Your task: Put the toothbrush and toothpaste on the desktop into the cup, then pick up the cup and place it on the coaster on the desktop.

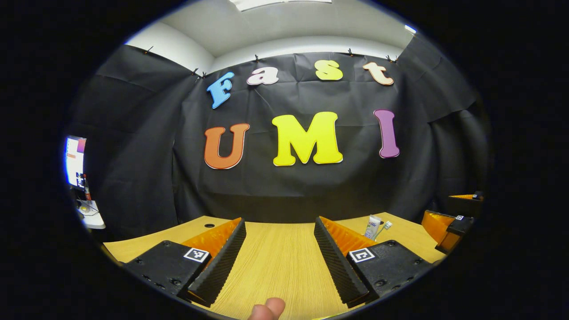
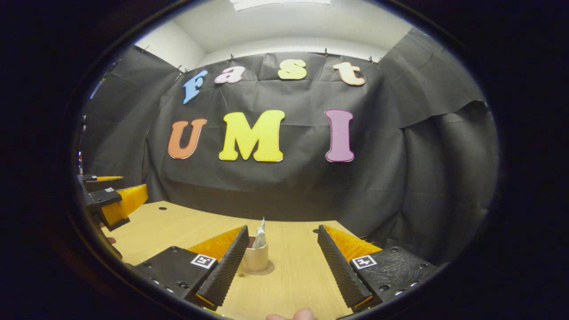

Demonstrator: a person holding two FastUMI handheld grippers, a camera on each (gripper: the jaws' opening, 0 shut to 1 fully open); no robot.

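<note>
A fingertip (image 1: 266, 309) sits at six o'clock under the spread, empty left gripper (image 1: 279, 262). In the right gripper view the cup (image 2: 255, 259) stands on the coaster (image 2: 267, 268), toothpaste (image 2: 259, 238) inside, at eleven o'clock from the spread right gripper (image 2: 280, 266). Placement looks done. The left gripper view adds the toothbrush (image 1: 386, 226).

My desktop (image 2: 302, 266), a light wood-grain board with a small dark round hole (image 2: 162, 208) near its far left edge. A round coaster (image 2: 266, 269) lies flat on it in my right gripper view, and the cup (image 2: 255, 259) stands upright on the coaster, holding toothpaste (image 2: 260, 238).
</note>
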